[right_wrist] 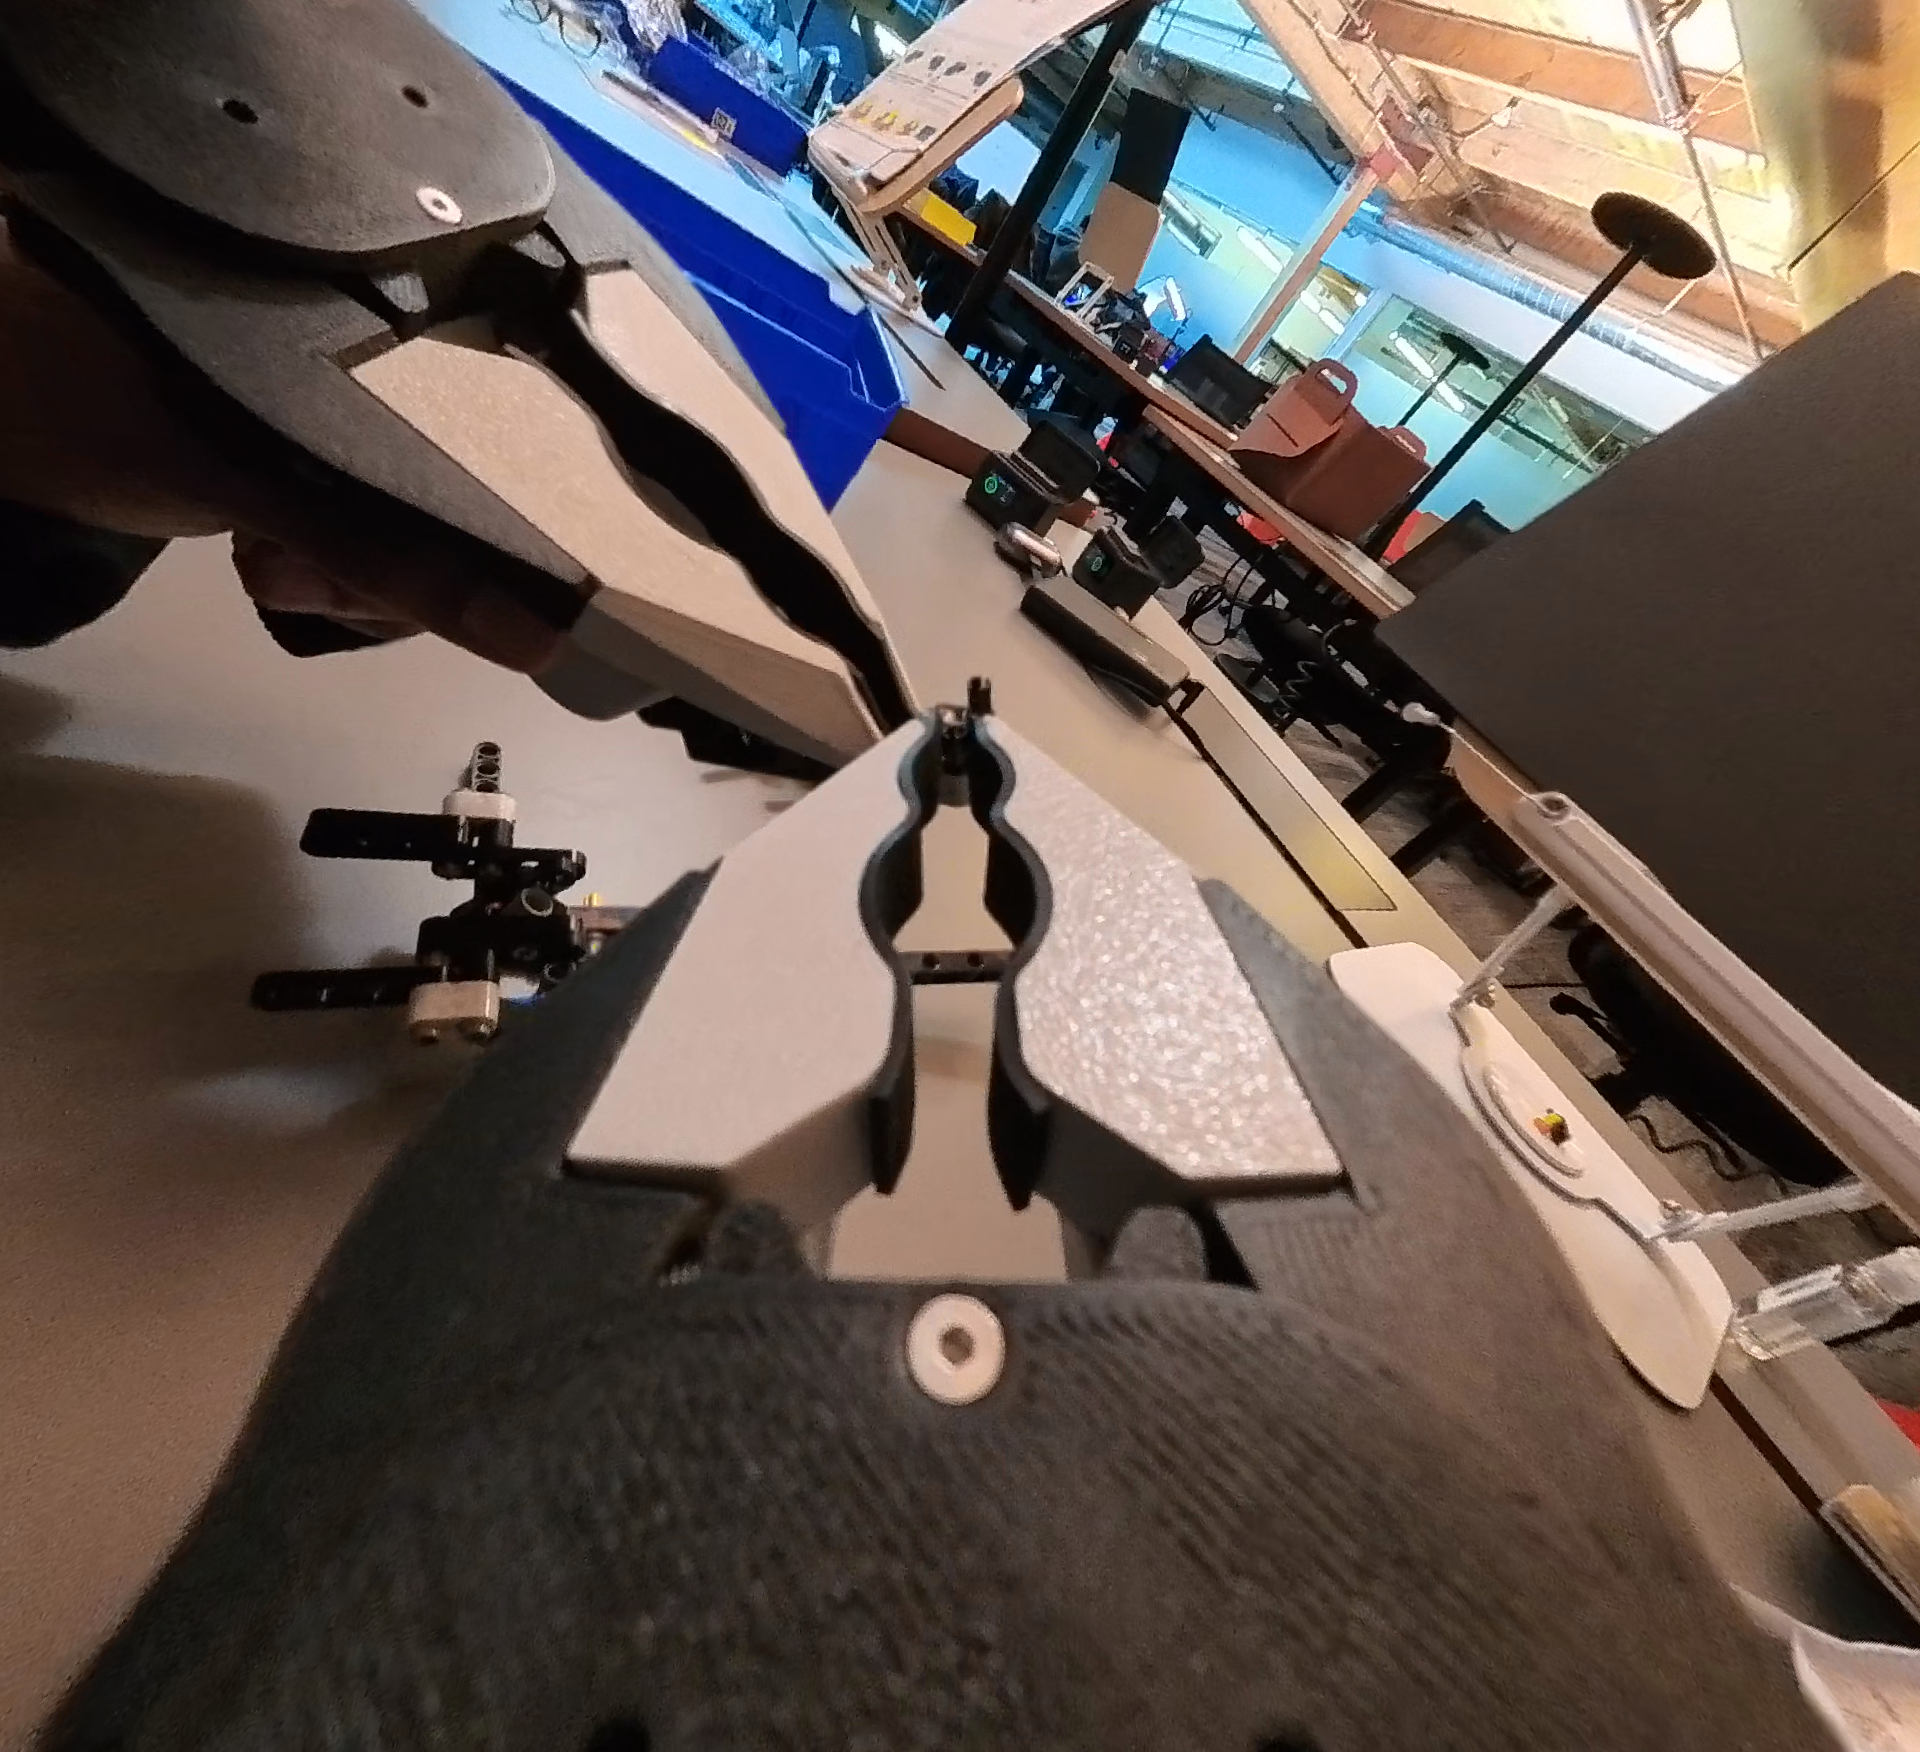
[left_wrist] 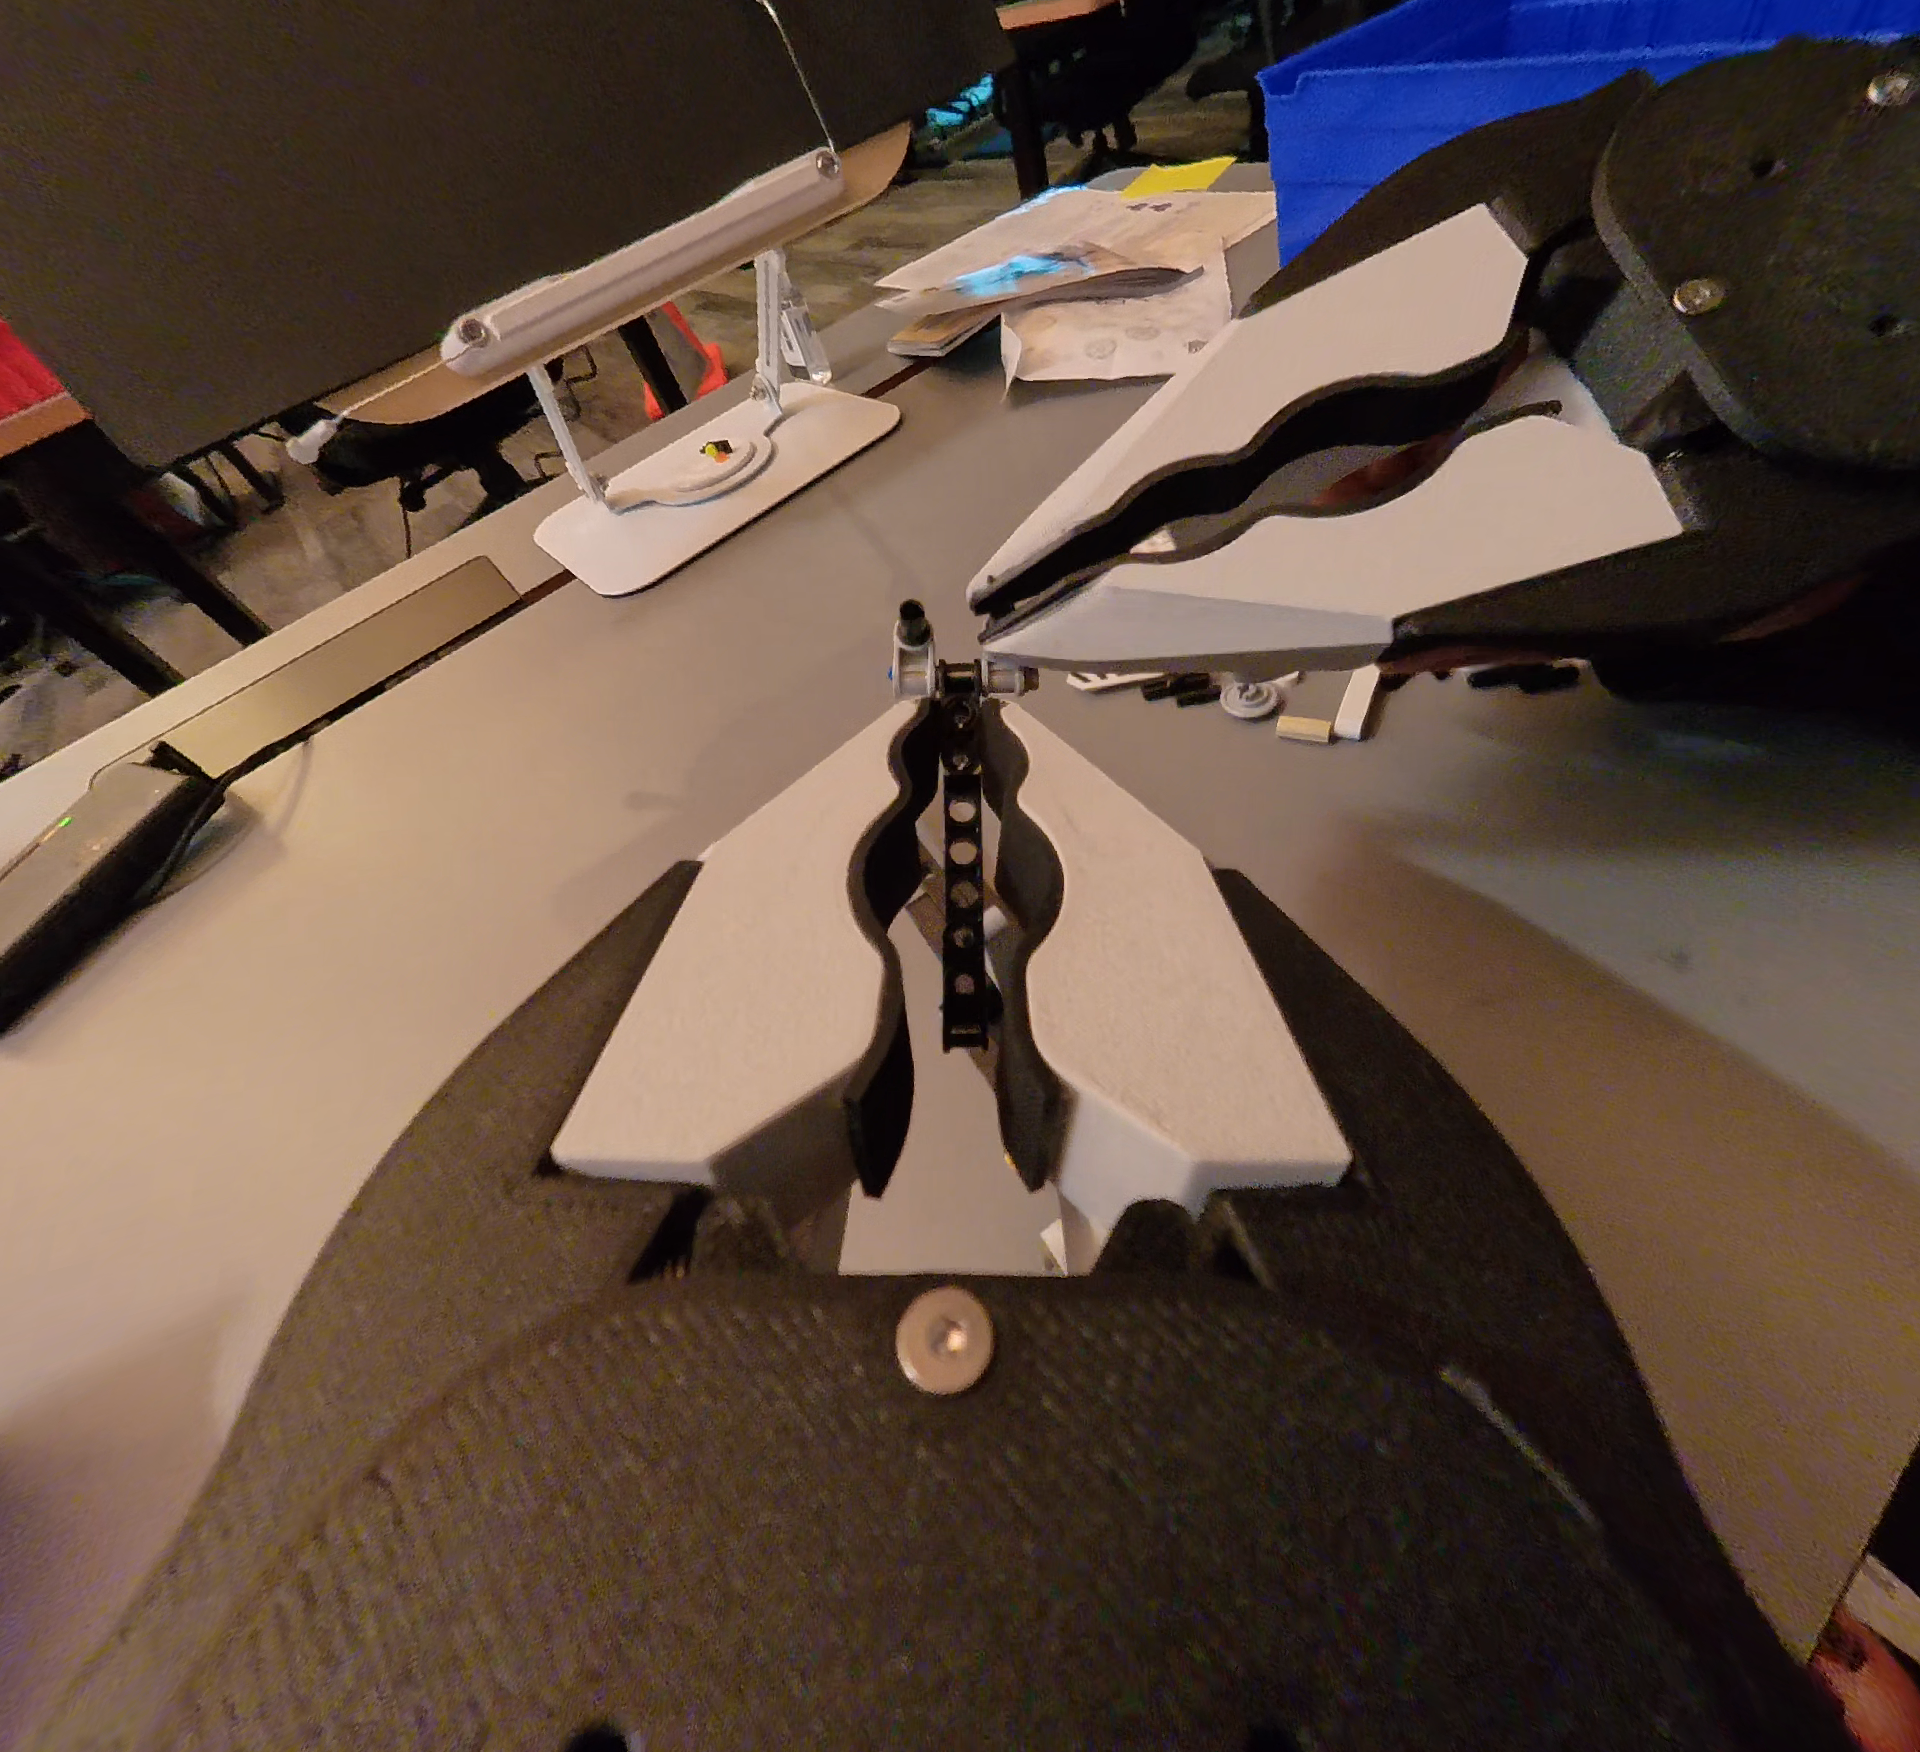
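In the left wrist view my left gripper (left_wrist: 956, 715) is shut on a black perforated beam (left_wrist: 964, 871), held lengthwise between the pads above the grey table (left_wrist: 520, 819). The beam's far end carries a cross axle with a grey connector (left_wrist: 909, 668) and black pin (left_wrist: 912, 613) on the left, and a grey bush (left_wrist: 1010, 679) on the right. My right gripper (left_wrist: 982, 630) comes in from the right with its tips closed together, right against that bush. In the right wrist view its tips (right_wrist: 954, 731) meet at the small assembly; the pin (right_wrist: 977, 692) sticks out beyond. The left gripper (right_wrist: 881, 715) shows at upper left.
A second black-and-grey beam assembly (right_wrist: 468, 913) lies on the table at the left. Loose small parts (left_wrist: 1257, 696) lie under the right gripper. A blue bin (left_wrist: 1455, 71), papers (left_wrist: 1091, 268), a white stand (left_wrist: 717, 476) and a black panel (left_wrist: 416, 92) stand behind. From either gripper's tips it is about 40 centimetres to the black panel (left_wrist: 416, 92).
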